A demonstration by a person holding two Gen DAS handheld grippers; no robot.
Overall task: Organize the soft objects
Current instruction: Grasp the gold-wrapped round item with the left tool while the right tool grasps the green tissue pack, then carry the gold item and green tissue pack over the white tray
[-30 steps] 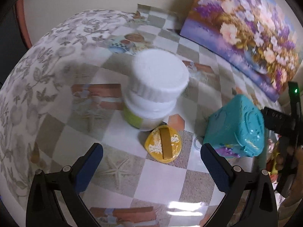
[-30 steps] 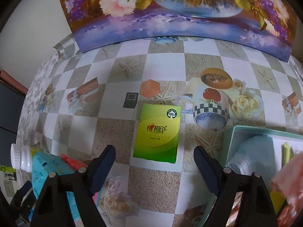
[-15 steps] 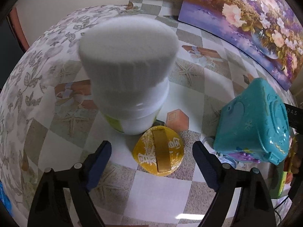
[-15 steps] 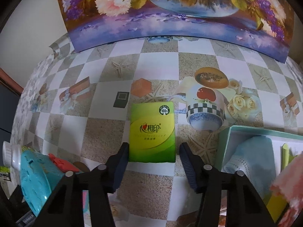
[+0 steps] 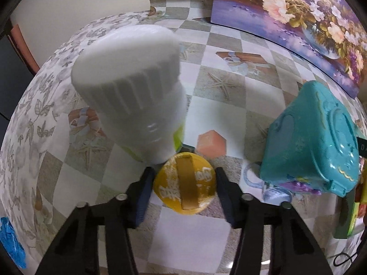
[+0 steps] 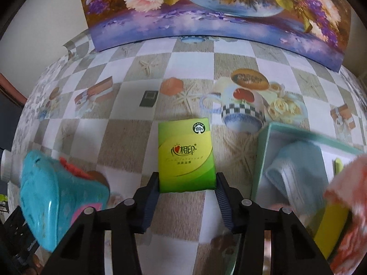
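Left wrist view: your left claw points steeply down and its jaws are closing around the round yellow packet, which lies flat on the checked table. The pads flank it closely; whether they press yet cannot be told. A white-capped bottle stands just behind the packet, and a teal toy case sits to the right.

Right wrist view: your right claw is closing on the green tissue pack, its pads at the pack's near corners and apparently touching. The pack lies on the table, beside a light-green box that already holds a folded blue towel and a pink cloth.

Progress, as judged: some soft items are boxed; the tissue pack and yellow packet are not yet lifted, so both transfers remain.
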